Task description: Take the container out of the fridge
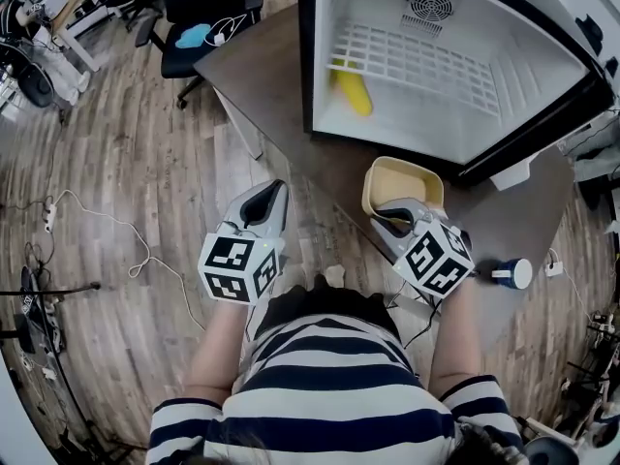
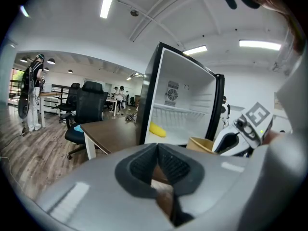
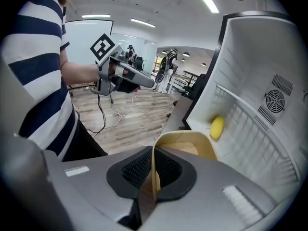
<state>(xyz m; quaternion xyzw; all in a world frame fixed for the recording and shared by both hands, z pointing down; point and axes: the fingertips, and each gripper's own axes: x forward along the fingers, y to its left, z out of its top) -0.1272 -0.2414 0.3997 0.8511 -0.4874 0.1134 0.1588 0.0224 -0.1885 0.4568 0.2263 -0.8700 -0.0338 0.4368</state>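
A chair [image 1: 199,8] stands on the wooden floor [image 1: 116,211] at far left. The left gripper [image 1: 273,194] hovers over the floor beside the worktop [image 1: 262,61]. Its jaws are pressed together with nothing between them. The open fridge [image 1: 504,37] sits on the worktop, and a yellow thing [image 1: 351,90] lies inside near its left wall, by the wire rack [image 1: 426,66]. The container [image 1: 402,184], beige and empty, is outside the fridge, just in front of its lower edge and over the worktop. Whether it rests there or hangs clear I cannot tell. The right gripper [image 1: 392,217] has its jaws pinching the container's near wall, one pad inside and one outside. Further right, a small blue and white thing [image 1: 513,273] lies on the worktop.
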